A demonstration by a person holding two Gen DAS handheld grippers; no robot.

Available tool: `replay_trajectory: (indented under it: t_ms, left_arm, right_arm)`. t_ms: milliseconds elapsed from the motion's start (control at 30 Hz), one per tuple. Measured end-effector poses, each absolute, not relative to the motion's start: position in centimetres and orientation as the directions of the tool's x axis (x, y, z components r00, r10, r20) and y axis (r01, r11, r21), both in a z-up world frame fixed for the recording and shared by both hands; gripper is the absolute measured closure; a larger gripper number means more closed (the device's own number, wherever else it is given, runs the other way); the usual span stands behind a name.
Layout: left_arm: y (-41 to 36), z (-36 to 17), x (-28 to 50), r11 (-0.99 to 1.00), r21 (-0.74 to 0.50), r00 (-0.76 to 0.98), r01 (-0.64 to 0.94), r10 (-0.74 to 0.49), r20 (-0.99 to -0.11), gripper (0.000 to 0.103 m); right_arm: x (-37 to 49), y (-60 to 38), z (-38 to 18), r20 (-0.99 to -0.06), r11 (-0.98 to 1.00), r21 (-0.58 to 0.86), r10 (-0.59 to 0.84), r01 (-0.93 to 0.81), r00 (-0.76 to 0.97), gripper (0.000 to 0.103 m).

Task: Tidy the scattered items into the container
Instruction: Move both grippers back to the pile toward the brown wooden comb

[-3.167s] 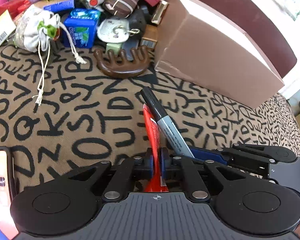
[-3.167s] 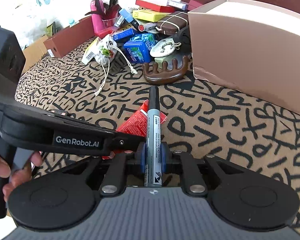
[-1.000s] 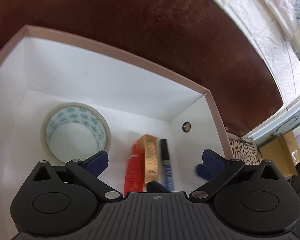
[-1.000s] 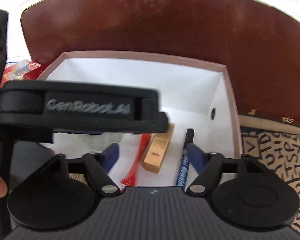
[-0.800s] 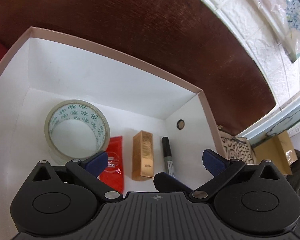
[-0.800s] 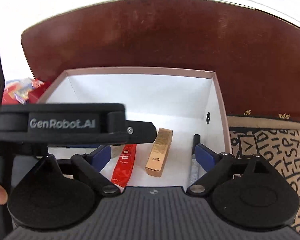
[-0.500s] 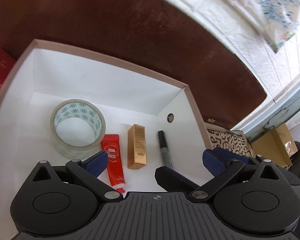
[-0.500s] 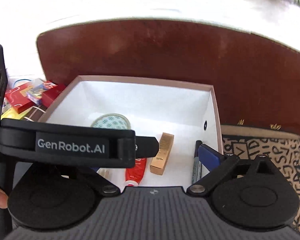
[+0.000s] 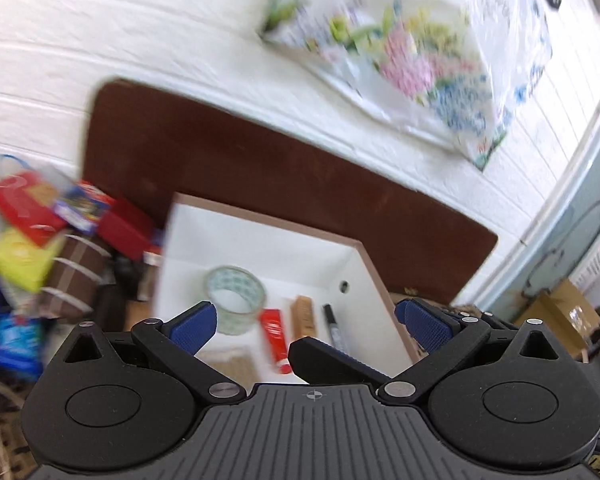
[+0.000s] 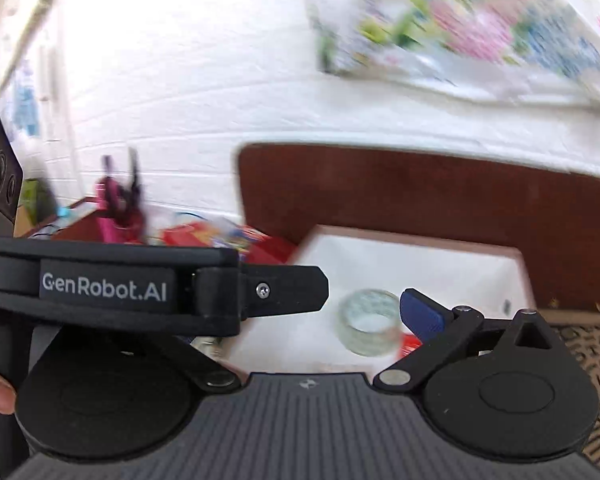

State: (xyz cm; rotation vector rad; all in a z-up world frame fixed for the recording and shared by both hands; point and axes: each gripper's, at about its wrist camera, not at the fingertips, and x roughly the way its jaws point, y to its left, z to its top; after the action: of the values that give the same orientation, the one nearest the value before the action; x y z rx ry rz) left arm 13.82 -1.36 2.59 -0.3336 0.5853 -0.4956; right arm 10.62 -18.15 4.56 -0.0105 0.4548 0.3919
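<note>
White brick wall behind, dark brown board below it. Pink-rimmed box (image 9: 374, 268) sits centre, holding tape roll (image 9: 236, 294), red tube (image 9: 274, 334), gold carton (image 9: 303, 316), marker (image 9: 334, 328). Clutter pile (image 9: 48, 248) at left: light, stiff cartons, probably best pinched across narrow sides. Left gripper (image 9: 306, 320) and right gripper (image 10: 328, 316) both spread wide, empty. Label reads "GenRobot.AI".

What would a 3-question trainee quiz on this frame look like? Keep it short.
1. True or false: the left gripper is open and empty.
2. In the box, which lies nearest the tape roll? A) marker B) red tube C) gold box
3. Fill in: the marker lies nearest the box's ___ wall.

Key: 1 true; 2 B; 3 right.
</note>
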Motion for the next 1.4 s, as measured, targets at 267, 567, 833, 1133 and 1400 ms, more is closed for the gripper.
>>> replay_trajectory:
  t_ms: [267,567,833,1133,1400]
  left_arm:
    - [5.8,-2.1,7.8,0.848,-0.459,0.757,0.265,-0.478,-0.445,0.000]
    - [12.5,-11.7,6.8,0.919,-0.378,0.702,0.116,-0.345,-0.623,0.000]
    - [12.9,-12.9,9.8,0.914,-0.375,0.678,0.156,-0.376,-0.632,0.000]
    - [11.4,-15.4,15.7,0.892,-0.412,0.599,0.186,-0.436,-0.672,0.024]
    - [11.6,-16.8,18.8,0.870,-0.463,0.600,0.171,-0.465,-0.651,0.034]
  right_arm:
    - [5.6,-11.3,1.7,-0.373,0.845,-0.014,0.492,-0.535,0.787,0.000]
    - [5.5,-6.5,-8.5,-0.518,0.812,0.063,0.524,-0.580,0.677,0.000]
    - [8.9,-6.4,-11.9,-0.558,0.801,0.139,0.549,-0.583,0.622,0.003]
    - [12.3,-7.5,-14.3,-0.597,0.847,0.169,0.495,-0.504,0.632,0.011]
    - [13.9,-6.7,-14.8,-0.585,0.834,0.141,0.505,-0.533,0.635,0.015]
